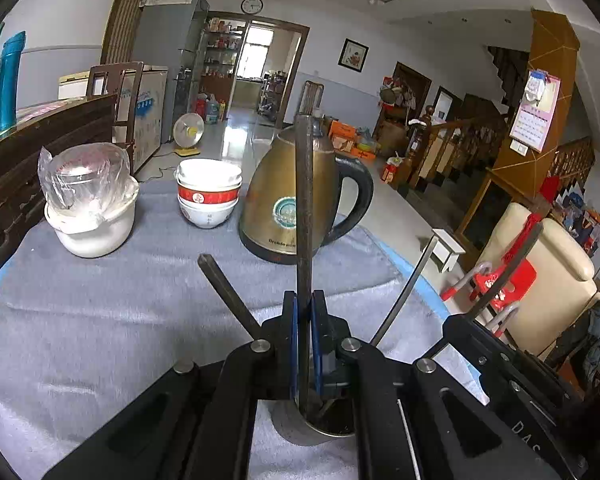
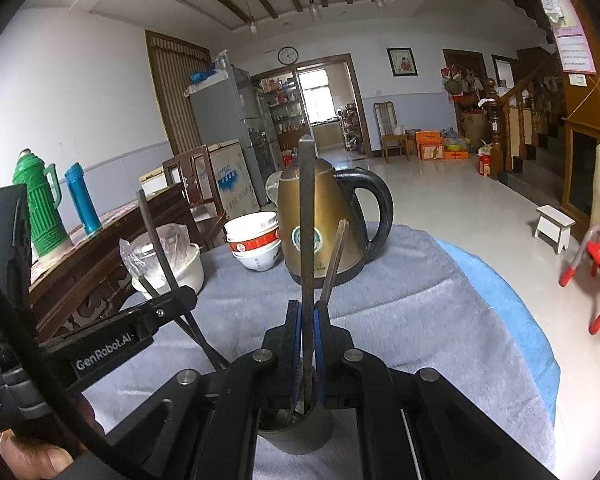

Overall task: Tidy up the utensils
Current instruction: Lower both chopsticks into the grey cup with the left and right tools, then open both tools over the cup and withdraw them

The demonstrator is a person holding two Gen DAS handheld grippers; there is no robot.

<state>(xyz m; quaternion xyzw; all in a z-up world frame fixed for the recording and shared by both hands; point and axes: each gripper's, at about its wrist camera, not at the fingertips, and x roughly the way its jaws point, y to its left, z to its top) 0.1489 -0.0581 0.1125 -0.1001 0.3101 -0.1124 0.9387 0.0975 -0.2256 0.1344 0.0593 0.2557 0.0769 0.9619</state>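
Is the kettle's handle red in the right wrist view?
No, the kettle has a black handle on a gold body.

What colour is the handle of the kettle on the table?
The handle of the kettle is black; the body is brass-gold. It shows best in the right wrist view.

The utensil ends are hiding inside the metal cup (image 1: 300,432), which the tongs are partly covering.

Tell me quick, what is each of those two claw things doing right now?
Left gripper: closed on a dark utensil handle standing in the metal cup.
Right gripper: closed on another upright utensil handle in the same cup.
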